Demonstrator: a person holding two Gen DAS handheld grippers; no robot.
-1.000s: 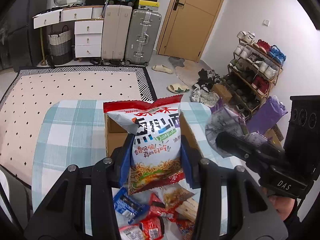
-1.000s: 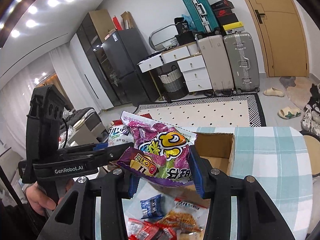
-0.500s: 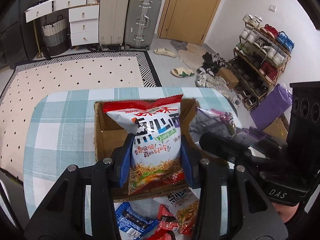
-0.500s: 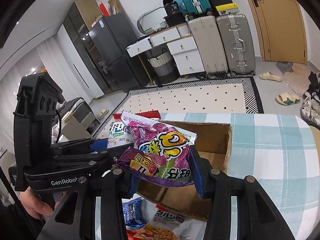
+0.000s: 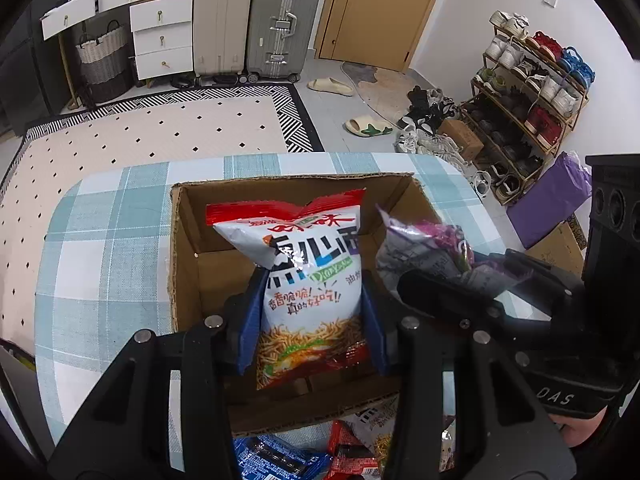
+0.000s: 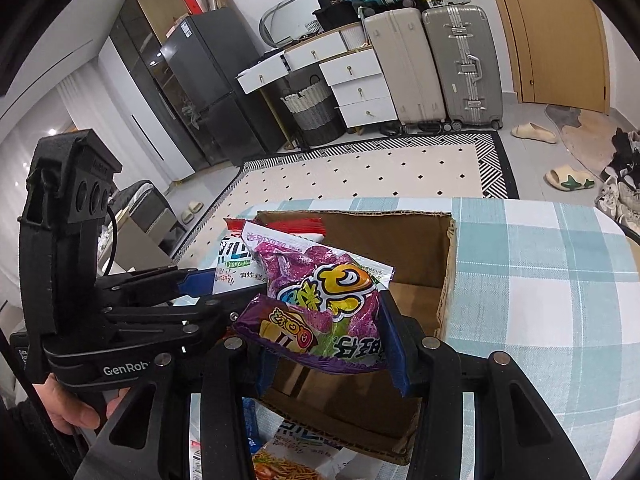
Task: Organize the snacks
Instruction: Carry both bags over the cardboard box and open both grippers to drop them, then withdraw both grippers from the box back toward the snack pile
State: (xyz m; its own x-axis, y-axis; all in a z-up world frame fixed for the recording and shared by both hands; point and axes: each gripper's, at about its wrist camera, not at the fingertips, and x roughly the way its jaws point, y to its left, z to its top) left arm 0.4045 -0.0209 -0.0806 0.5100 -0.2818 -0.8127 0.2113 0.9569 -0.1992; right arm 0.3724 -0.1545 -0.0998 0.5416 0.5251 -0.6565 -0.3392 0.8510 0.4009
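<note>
My left gripper (image 5: 312,320) is shut on a white and red noodle-snack bag (image 5: 308,280), held upright over the open cardboard box (image 5: 184,240). My right gripper (image 6: 324,340) is shut on a purple snack bag (image 6: 324,300), tilted above the same box (image 6: 444,248). In the left wrist view the purple bag (image 5: 424,248) and the right gripper's fingers (image 5: 448,300) sit just right of the noodle bag. In the right wrist view the noodle bag (image 6: 236,260) shows behind the purple one. The two bags are close side by side.
The box stands on a table with a blue and white checked cloth (image 5: 100,248). Several loose snack packets (image 5: 280,460) lie at the table's near edge. Beyond the table are a dotted rug (image 5: 140,136), suitcases (image 5: 280,20) and a shoe rack (image 5: 528,100).
Both grippers have come down and forward with their bags, from above the loose packets to over the open box. The box now fills the middle of both views.
</note>
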